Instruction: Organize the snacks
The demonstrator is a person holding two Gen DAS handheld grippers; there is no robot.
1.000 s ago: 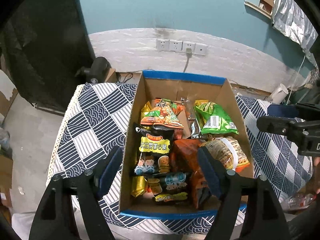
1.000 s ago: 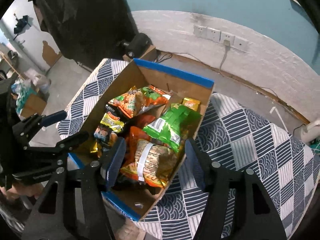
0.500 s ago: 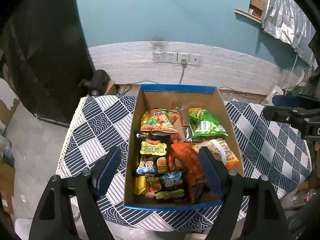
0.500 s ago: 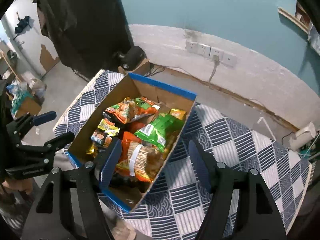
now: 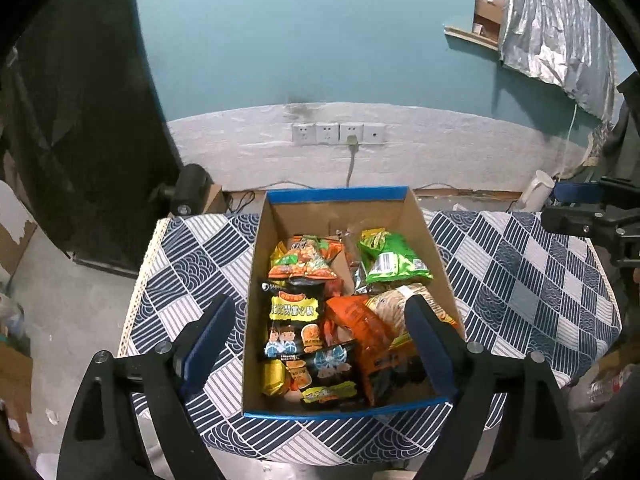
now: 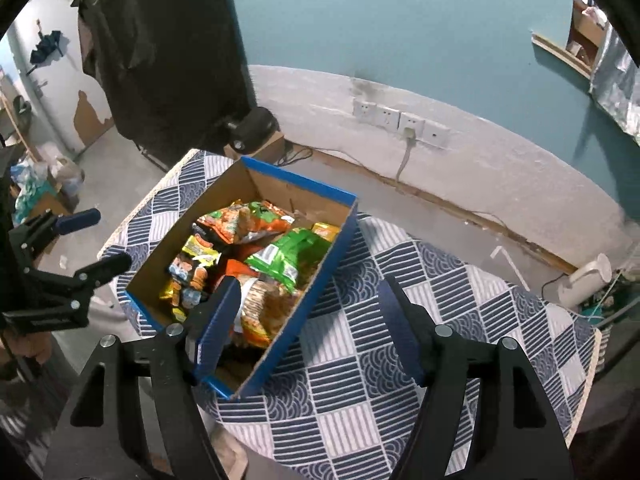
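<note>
A cardboard box with a blue rim (image 5: 340, 194) (image 6: 300, 180) stands on a table under a blue-and-white patterned cloth (image 5: 188, 264) (image 6: 440, 320). It holds several snack packets: a green bag (image 5: 390, 258) (image 6: 286, 256), an orange-and-green bag (image 5: 306, 260), a black packet (image 5: 294, 320) and an orange packet (image 5: 356, 320). My left gripper (image 5: 318, 304) (image 6: 94, 240) hangs above the box's near end, jaws opening, nothing between them. My right gripper (image 6: 309, 284) (image 5: 592, 208) hovers over the box's right wall, open and empty.
Wall sockets with one plugged cable (image 5: 338, 133) sit behind the table. A black device (image 5: 192, 184) stands on the floor at the table's far left corner, a white jug-like object (image 6: 588, 280) at the right. A dark curtain (image 6: 168, 60) hangs left; clutter (image 6: 36, 184) lies beyond.
Both grippers have risen and drawn back from the box, which looks smaller and lower in each view. The left jaws have spread wider, the right jaws slightly.
</note>
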